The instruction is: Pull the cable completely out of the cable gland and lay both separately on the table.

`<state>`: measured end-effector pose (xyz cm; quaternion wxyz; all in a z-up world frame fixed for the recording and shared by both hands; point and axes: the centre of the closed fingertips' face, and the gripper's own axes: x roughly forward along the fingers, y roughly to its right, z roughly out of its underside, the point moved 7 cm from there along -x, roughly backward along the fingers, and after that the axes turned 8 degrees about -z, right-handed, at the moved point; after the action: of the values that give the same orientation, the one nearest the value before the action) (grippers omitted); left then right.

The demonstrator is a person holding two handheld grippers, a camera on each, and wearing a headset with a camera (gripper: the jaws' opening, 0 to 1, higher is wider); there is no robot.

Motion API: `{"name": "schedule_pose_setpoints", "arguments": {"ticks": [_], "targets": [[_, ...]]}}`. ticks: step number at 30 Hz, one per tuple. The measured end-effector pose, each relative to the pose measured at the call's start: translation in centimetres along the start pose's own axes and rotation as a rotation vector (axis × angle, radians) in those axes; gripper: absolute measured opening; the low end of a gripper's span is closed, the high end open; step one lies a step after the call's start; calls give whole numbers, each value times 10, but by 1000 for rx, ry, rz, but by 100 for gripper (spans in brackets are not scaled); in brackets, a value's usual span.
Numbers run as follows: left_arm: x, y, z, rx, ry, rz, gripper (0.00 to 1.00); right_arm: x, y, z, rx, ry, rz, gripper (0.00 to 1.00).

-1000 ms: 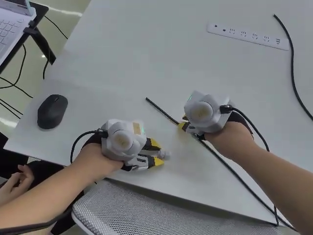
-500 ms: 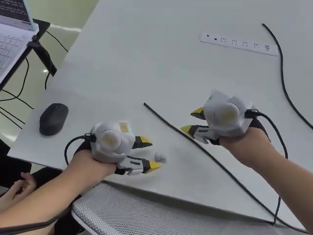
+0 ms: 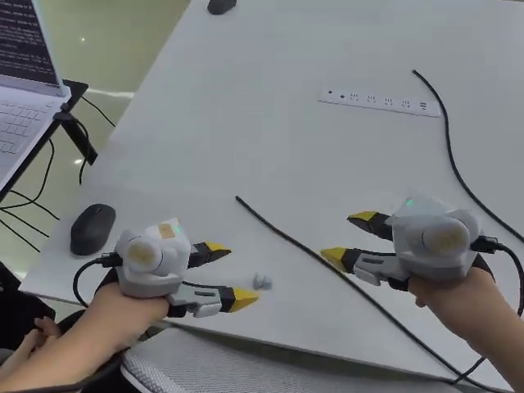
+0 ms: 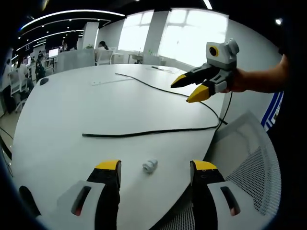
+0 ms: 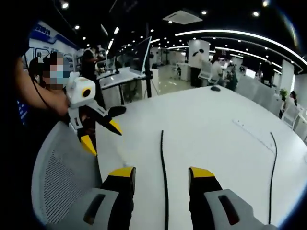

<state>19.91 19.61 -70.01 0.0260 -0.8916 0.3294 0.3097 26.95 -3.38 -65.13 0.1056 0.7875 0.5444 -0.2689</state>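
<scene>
The cable (image 4: 144, 132) is black, the gland (image 3: 262, 282) pale grey, the table (image 3: 270, 123) white.

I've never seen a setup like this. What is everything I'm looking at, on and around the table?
table: one, white, under everything
cable: one, black, lying slantwise mid-table
cable gland: one, whitish, on the table near the front edge, apart from the cable
power strip: one, white, far side
second cable: one, black, far right
mouse: one, black, left edge
laptop: one, light, open, left of the table
chair: one, grey mesh, at the near edge
left gripper: one, white with yellow tips, open
right gripper: one, white with yellow tips, open
</scene>
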Motion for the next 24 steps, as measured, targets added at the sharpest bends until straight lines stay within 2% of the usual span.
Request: {"name": "schedule_pose_setpoints", "arguments": {"ticks": [4, 7, 13, 19, 24], "targets": [[-11, 3, -7, -26, 45, -26, 62, -26, -8, 8, 17, 35, 14, 46], [-19, 4, -10, -51, 76, -42, 65, -41, -12, 16, 63, 67, 20, 51], [-36, 5, -6, -94, 101, -75, 70, -64, -16, 34, 128, 97, 49, 59], [-51, 1, -1, -127, 102, -117, 75, -73, -21, 52, 153, 91, 61, 66], [-55, 0, 0, -135, 98, -124, 80, -73, -29, 64, 184, 75, 47, 75]]}}
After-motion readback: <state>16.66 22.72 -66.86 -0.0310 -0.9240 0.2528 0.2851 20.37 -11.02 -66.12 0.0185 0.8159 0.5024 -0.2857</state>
